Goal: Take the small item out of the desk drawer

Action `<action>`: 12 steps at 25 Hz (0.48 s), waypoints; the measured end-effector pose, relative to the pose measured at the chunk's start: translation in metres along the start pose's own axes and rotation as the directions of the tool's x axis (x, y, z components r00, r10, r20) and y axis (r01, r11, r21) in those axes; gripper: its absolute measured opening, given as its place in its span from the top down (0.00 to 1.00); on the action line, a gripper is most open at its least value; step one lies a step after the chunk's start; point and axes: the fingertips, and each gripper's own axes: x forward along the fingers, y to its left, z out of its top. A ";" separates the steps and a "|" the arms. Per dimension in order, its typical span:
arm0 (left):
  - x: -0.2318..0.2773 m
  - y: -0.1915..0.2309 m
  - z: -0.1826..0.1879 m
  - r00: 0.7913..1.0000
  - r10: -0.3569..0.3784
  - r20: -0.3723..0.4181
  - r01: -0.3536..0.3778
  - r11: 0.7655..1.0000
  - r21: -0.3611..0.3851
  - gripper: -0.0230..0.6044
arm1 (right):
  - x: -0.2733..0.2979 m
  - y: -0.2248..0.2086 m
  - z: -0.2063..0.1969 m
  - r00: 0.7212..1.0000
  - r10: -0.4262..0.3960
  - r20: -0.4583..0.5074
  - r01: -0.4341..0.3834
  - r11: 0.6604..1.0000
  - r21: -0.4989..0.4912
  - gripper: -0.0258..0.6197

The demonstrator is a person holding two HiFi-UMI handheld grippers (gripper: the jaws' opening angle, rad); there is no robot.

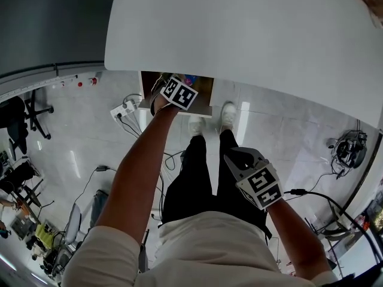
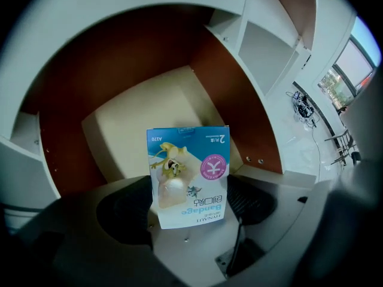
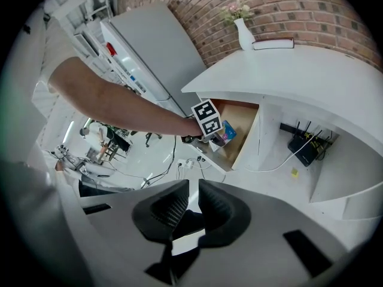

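Under the white desk (image 1: pixel 239 34) a drawer (image 1: pixel 205 108) stands pulled out, its pale bottom (image 2: pixel 149 118) bare. My left gripper (image 2: pixel 188 205) is shut on a small blue and white bandage box (image 2: pixel 188 175) and holds it upright just above the drawer. In the head view the left gripper (image 1: pixel 181 82) sits at the drawer's mouth, with the box (image 1: pixel 191 78) only partly visible. The right gripper view shows that box (image 3: pixel 227 133) beside the left gripper's marker cube. My right gripper (image 3: pixel 192 205) hangs by the person's right thigh (image 1: pixel 238 156), jaws a narrow slit apart, nothing between them.
A vase (image 3: pixel 243 31) and a book (image 3: pixel 272 42) stand on the desk by the brick wall. A router (image 3: pixel 305 148) and cables lie under the desk. A power strip (image 1: pixel 124 109) with cords lies on the floor left of the drawer; office chairs (image 1: pixel 27 109) stand far left.
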 end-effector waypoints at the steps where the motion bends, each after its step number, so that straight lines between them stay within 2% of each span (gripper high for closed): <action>1: -0.006 -0.001 0.000 1.000 -0.002 0.007 0.002 1.000 -0.001 0.37 | -0.002 0.002 0.000 1.000 -0.003 0.001 0.003 1.000 -0.005 0.85; 12: -0.088 -0.013 -0.017 0.997 -0.024 0.068 0.022 0.999 0.025 0.37 | -0.031 0.025 0.014 0.996 -0.068 0.050 0.069 0.997 -0.036 0.86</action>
